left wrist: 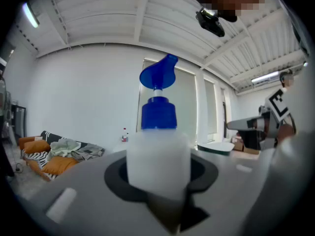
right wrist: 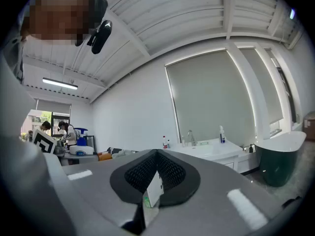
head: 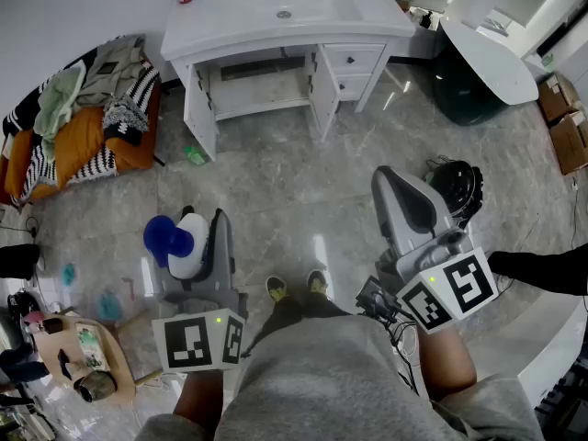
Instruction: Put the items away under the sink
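Spray bottle (head: 181,243) hangs above glossy marble floor (head: 303,168)

Frosted plastic bottle (left wrist: 158,161), glossy blue cap (left wrist: 158,116), polished stone-look floor (head: 303,191), card (right wrist: 153,191) in right claw (right wrist: 157,154), possibly paper

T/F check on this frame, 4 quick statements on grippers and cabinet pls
1. The left gripper holds a white spray bottle with a blue head. True.
2. The cabinet doors under the sink are shut. False: they stand open.
3. The right gripper has its jaws wide apart. False: they are closed on a thin white card.
4. A green item lies on the floor near the cabinet. True.
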